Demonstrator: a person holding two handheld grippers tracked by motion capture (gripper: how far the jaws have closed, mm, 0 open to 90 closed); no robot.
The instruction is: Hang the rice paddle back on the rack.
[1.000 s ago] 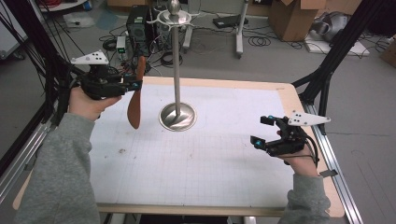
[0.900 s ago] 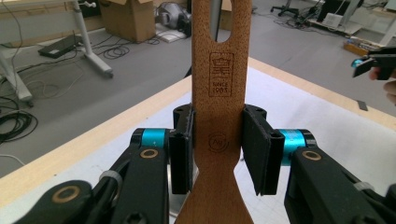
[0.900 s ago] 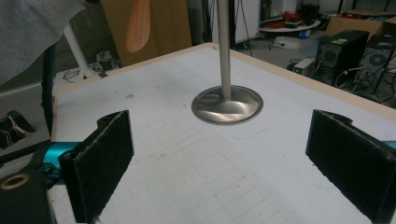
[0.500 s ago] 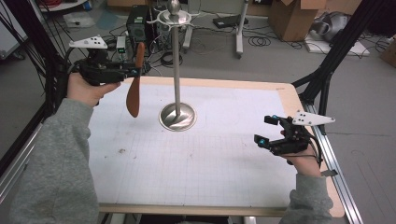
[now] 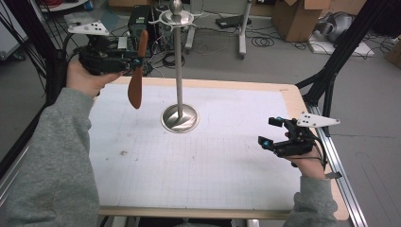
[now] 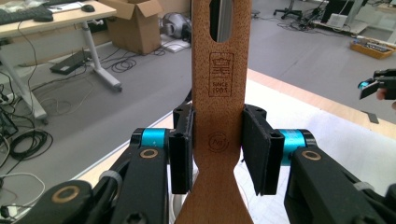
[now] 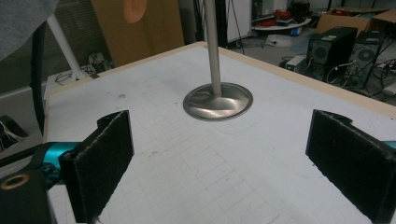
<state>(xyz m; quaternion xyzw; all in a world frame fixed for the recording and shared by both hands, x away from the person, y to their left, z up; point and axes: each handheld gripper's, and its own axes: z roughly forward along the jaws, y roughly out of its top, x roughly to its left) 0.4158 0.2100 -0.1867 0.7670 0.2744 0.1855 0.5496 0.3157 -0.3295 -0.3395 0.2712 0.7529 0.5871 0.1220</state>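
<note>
Upper left, the left gripper clamps the wooden spatula, probably lining its slot up with the stand hooks, while the right gripper gapes empty at lower right.

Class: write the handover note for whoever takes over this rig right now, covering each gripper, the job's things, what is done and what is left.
Left gripper: shut on the wooden spatula, gripped at the handle, blade hanging down, held in the air left of the metal utensil stand.
Right gripper: open, nothing in it, low over the table's right edge.
Done: spatula picked up, hanging slot facing the stand.
Left: probably hook the slot onto one of the stand's top hooks, then release.
</note>
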